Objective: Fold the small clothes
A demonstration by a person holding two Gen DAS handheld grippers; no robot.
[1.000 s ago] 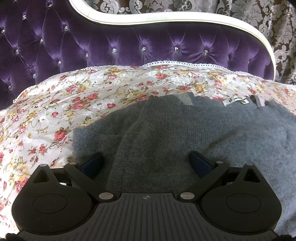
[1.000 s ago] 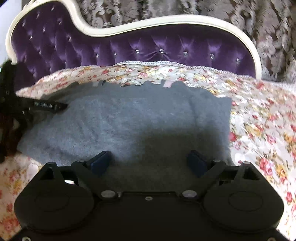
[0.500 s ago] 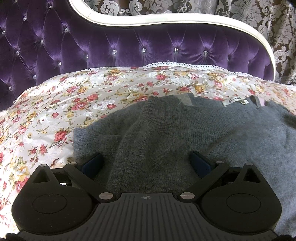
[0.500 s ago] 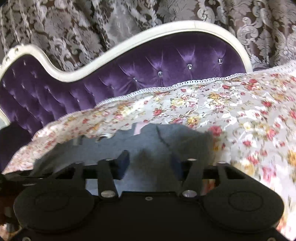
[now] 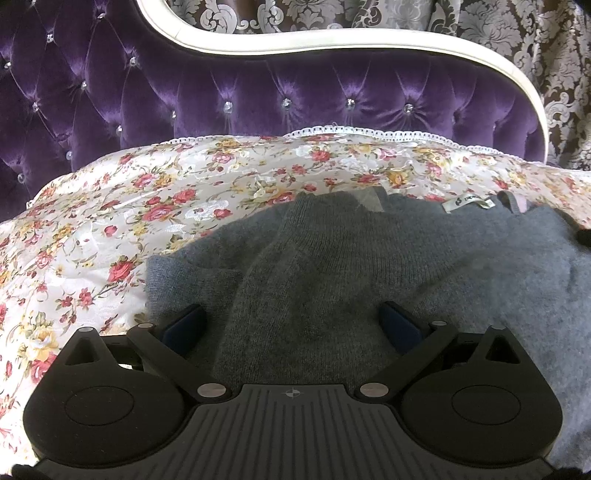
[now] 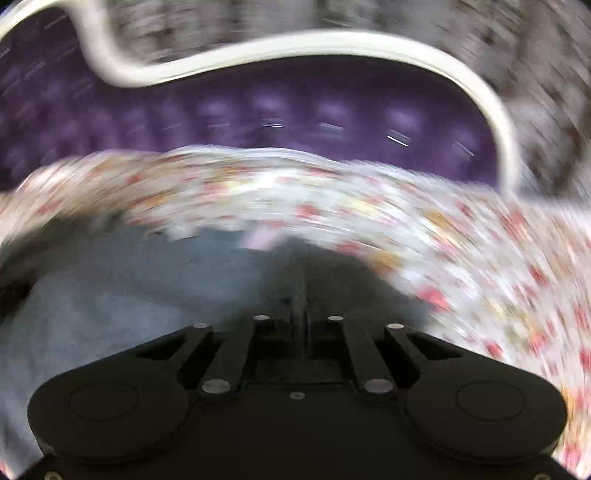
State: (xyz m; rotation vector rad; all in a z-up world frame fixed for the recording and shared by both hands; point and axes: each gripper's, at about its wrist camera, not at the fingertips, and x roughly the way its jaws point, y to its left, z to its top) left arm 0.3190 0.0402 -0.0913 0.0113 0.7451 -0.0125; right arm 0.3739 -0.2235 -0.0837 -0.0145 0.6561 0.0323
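Note:
A grey knitted sweater (image 5: 332, 266) lies spread on the floral bedspread (image 5: 110, 229), with a white label (image 5: 467, 203) at its far edge. My left gripper (image 5: 291, 325) is open and low over the sweater's left part, its blue pads (image 5: 184, 325) wide apart and gripping nothing. In the blurred right wrist view, my right gripper (image 6: 301, 295) has its fingers together, pinched on a raised fold of the grey sweater (image 6: 129, 295) near its right edge. A pink tab (image 6: 258, 240) shows at the sweater's far edge.
A purple tufted headboard (image 5: 295, 96) with a white curved frame (image 5: 332, 40) stands behind the bed. Patterned curtains (image 5: 517, 33) hang beyond it. Bare floral bedspread (image 6: 480, 258) stretches to the right of the sweater and also to its left.
My right gripper went from wide open over the sweater to shut on its right edge, and its view swung and blurred. The left gripper stayed still and open.

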